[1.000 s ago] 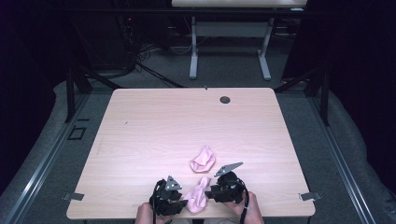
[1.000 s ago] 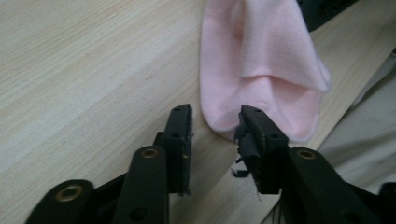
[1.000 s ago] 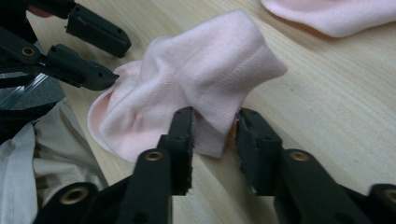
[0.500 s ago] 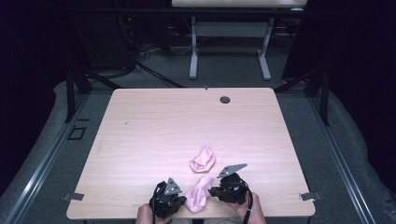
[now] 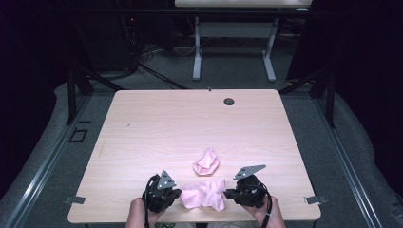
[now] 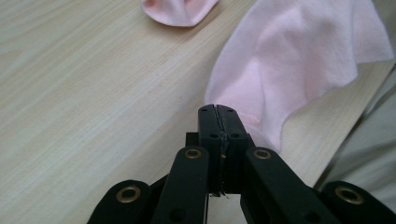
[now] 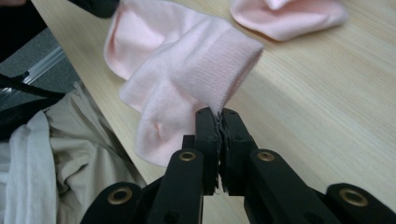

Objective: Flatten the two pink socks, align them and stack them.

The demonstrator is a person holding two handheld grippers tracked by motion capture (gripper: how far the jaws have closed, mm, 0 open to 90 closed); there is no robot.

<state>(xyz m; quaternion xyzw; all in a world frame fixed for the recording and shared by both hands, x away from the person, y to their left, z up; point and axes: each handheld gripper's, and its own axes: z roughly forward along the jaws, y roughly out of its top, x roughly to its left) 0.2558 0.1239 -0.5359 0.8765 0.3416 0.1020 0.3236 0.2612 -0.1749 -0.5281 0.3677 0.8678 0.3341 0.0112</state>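
A pink sock (image 5: 204,194) hangs stretched between my two grippers near the table's front edge. My left gripper (image 5: 177,194) is shut on one end of the sock (image 6: 289,56), with fabric pinched at the tips of the left gripper (image 6: 218,109). My right gripper (image 5: 229,193) is shut on the ribbed cuff of the sock (image 7: 187,60), which sits at the tips of the right gripper (image 7: 218,114). A second pink sock (image 5: 206,163) lies crumpled on the table just beyond; this second sock (image 7: 289,16) is touched by neither gripper.
The light wooden table (image 5: 157,128) has a small round hole (image 5: 229,101) near its far edge. The person's light clothing (image 7: 70,154) is just below the front edge. The legs of another table (image 5: 233,47) stand on the floor behind.
Both grippers have closed on the sock, risen a little and moved apart. The sock, bunched narrow between them before, is now spread wider.
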